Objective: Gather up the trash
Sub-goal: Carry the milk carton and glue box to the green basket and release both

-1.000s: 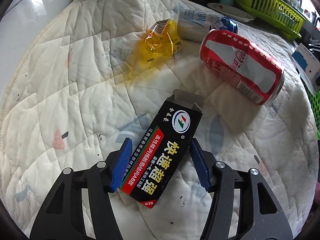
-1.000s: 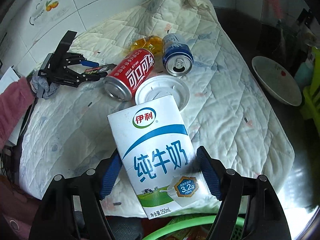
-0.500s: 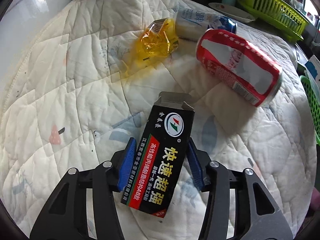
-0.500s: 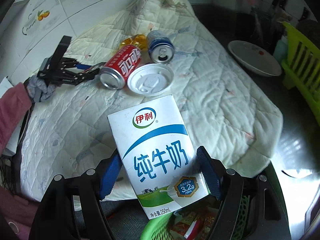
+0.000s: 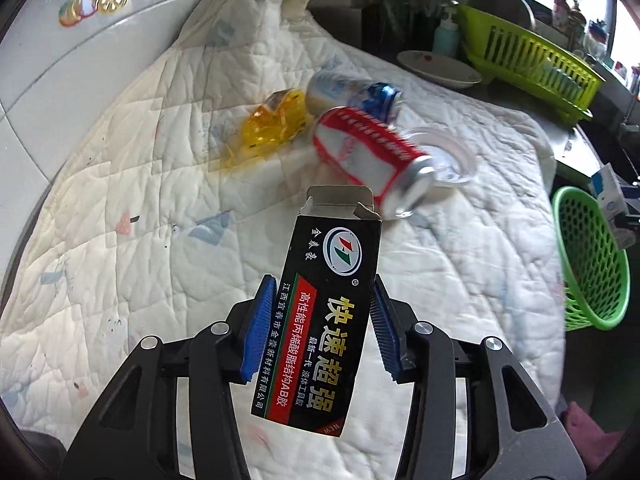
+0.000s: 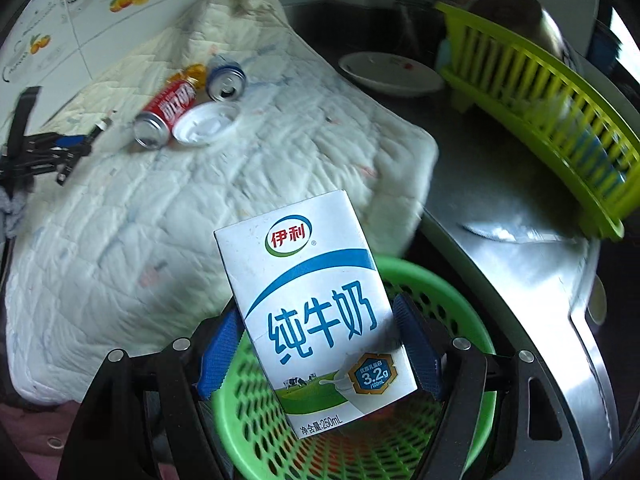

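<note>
I am in a home kitchen: fruit-decal wall tiles (image 5: 92, 4), a green dish rack (image 6: 536, 92), a white plate (image 6: 390, 74) and a soap bottle (image 5: 445, 38) line a steel table (image 6: 520, 264) draped with a quilt (image 5: 140, 200).

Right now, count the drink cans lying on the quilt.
2. The red can lies beside the white lid; the blue-and-white can lies behind it, by the yellow wrapper.

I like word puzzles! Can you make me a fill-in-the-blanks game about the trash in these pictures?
1. The right gripper holds a ____ carton.
2. Under that carton waits a green ____.
3. The left gripper holds a ____ glue box.
4. The can beside the white lid is ____.

Answers: milk; basket; black; red
</note>
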Demonstrator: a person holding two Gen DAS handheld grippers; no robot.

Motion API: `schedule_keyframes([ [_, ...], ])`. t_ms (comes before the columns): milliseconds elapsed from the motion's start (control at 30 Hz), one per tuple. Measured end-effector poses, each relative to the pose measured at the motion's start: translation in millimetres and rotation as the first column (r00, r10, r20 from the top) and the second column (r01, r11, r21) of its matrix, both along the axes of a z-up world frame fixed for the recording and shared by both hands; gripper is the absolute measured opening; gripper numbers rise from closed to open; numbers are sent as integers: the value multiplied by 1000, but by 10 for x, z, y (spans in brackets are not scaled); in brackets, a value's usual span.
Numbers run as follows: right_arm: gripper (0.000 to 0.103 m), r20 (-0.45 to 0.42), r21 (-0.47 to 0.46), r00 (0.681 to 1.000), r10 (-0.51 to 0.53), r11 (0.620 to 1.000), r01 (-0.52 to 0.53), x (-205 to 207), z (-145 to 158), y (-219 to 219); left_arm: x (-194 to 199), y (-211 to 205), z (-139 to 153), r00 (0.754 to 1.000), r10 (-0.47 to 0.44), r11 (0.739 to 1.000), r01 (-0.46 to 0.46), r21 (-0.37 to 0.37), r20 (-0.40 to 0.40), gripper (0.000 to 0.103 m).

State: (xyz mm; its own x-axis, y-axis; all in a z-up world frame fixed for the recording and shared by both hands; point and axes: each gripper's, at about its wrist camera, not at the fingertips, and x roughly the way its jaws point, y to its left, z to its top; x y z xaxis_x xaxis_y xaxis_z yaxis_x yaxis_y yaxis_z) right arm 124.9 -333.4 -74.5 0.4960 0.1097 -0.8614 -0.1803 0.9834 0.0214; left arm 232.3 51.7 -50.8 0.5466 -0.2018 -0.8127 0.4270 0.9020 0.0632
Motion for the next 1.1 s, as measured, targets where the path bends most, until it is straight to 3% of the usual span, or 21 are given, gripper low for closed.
schedule_keyframes([
  [200,72,-42,-19,994,-99,995,99,-321,-323,-280,-375,-484,169,996,-82,996,83,-43,24,46],
  [500,73,-78,80,974,-213,972,219,-689,-696,-649,-859,-1460,274,966,-256,959,259,-112,44,46],
  [733,75,-39,130,966,-254,958,257,-946,-593,-813,-1046,-2124,125,942,-336,924,330,-194,2,46],
  [1100,77,102,141,945,-312,945,296,-1237,-234,-944,-1143,-2933,-177,920,-389,904,373,-208,-40,47],
])
